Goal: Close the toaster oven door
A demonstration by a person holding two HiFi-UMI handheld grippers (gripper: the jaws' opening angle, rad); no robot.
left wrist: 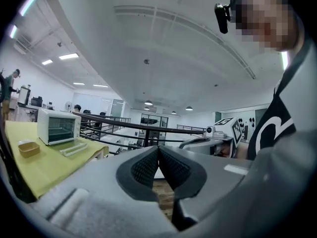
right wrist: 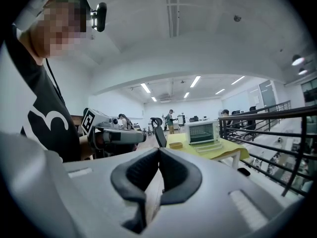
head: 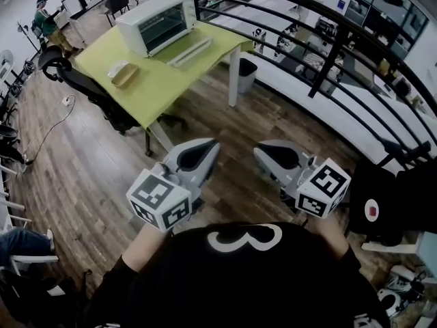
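Note:
A white toaster oven stands at the far end of a green table, its door folded down flat in front of it. Both grippers are held close to my chest, well short of the table. My left gripper is shut with nothing in it, and so is my right gripper. The left gripper view has the oven far off at the left beyond the shut left gripper. In the right gripper view the oven and its lowered door lie beyond the shut right gripper.
A small tan tray lies on the table left of the oven. A black office chair stands at the table's left side and a dark bin at its right. A black railing runs along the right. A person stands far back left.

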